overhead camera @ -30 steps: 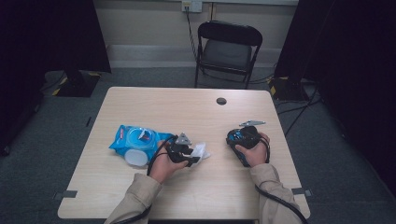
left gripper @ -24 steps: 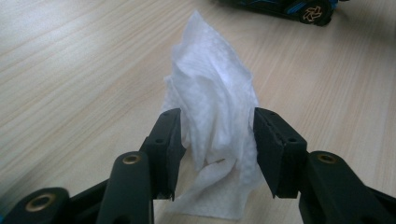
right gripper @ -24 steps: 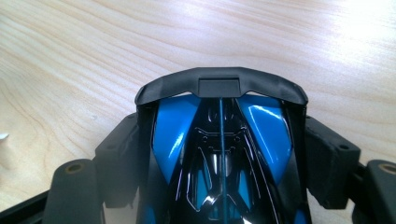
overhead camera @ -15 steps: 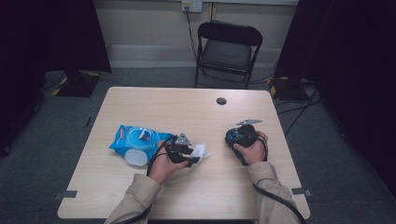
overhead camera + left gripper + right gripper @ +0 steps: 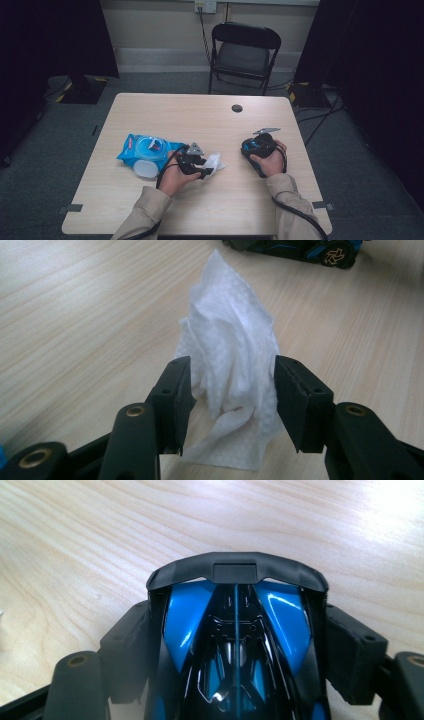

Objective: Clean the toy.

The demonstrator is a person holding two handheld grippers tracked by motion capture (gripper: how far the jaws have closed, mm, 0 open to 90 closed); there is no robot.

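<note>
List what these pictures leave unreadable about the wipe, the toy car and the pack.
- Toy car: front cut off by right gripper view's bottom edge; flanks behind the jaws.
- White wipe: contact with left jaws unclear.
- Blue wipes pack: label too small in high view.

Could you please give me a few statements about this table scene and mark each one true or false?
1. The right gripper is clamped on a blue and black toy car. True.
2. The white wipe lies flat and spread out on the table. False: it stands bunched up between the jaws of the left gripper.
3. The blue wipes pack lies to the left of the left gripper in the high view. True.
4. The left gripper's jaws have just been closing. False: they have been opening, with the wipe between them.
5. A folding chair stands on the tabletop. False: it stands on the floor beyond the table.
</note>
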